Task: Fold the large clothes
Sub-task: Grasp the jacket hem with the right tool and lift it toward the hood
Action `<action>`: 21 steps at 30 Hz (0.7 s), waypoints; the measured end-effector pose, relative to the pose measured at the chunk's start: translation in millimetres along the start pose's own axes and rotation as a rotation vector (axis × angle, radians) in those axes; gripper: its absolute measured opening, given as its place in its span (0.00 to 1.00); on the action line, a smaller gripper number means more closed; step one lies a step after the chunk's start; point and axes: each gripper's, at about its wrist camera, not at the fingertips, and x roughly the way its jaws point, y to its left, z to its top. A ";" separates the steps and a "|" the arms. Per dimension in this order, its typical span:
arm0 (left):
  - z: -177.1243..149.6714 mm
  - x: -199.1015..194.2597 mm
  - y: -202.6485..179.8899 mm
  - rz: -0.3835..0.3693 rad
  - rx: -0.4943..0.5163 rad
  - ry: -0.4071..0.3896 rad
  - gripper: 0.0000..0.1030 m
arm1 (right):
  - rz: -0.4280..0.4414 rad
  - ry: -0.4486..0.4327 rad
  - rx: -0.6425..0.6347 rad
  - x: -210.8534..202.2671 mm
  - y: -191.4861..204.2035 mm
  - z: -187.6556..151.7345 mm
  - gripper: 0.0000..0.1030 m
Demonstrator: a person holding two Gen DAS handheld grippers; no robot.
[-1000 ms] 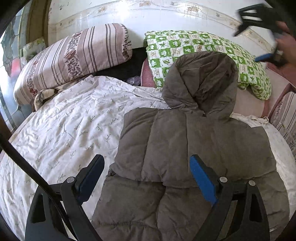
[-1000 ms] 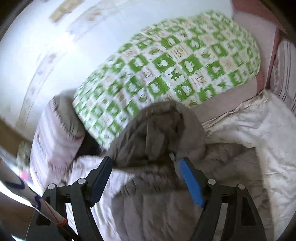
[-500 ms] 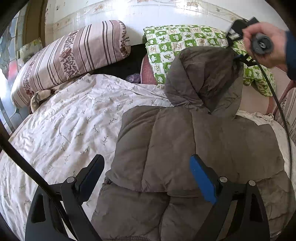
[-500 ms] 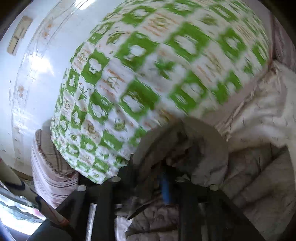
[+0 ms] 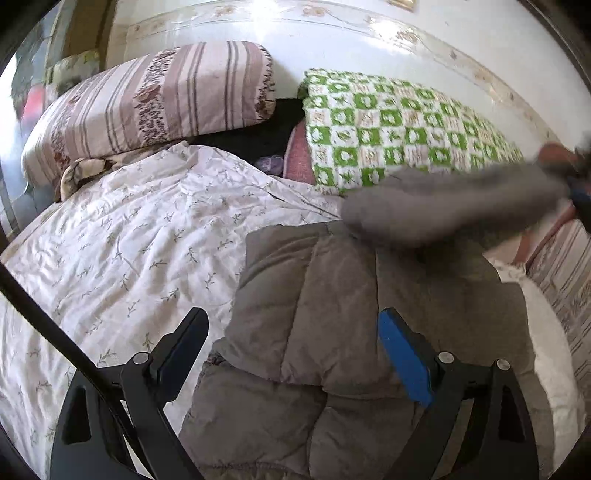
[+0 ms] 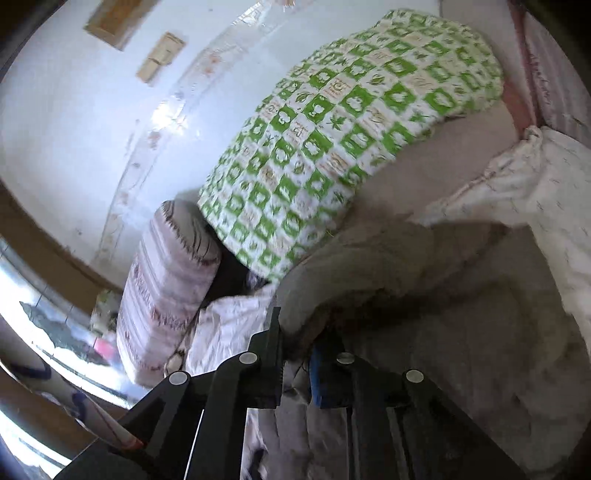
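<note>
Hood [image 5: 450, 210] now pulled sideways twd right edge, right gripper [image 6: 295, 354] clamped on it; left gripper [image 5: 291, 354] wide apart.

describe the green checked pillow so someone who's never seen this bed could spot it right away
Look to the head of the bed, against the white wall. Two pillows lean there; the green checked pillow is the right one in the left wrist view, behind the grey jacket. Its neighbour, the striped pillow, is pink with brown bands.

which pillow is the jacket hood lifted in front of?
The green-and-white checked pillow, right of the pink striped pillow; the grey puffer jacket's hood overlaps its lower edge.
</note>
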 end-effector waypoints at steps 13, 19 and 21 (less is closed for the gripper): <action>2.3 5.7 -24.2 -0.116 0.010 -0.017 0.90 | -0.125 0.210 0.105 61.0 -120.5 -150.3 0.09; -8.0 48.1 -57.6 -0.116 0.124 0.105 0.90 | -0.095 0.219 0.089 62.5 -128.7 -151.1 0.14; -17.4 65.1 -64.6 -0.082 0.162 0.156 0.90 | -0.082 0.238 0.085 59.9 -131.9 -150.3 0.18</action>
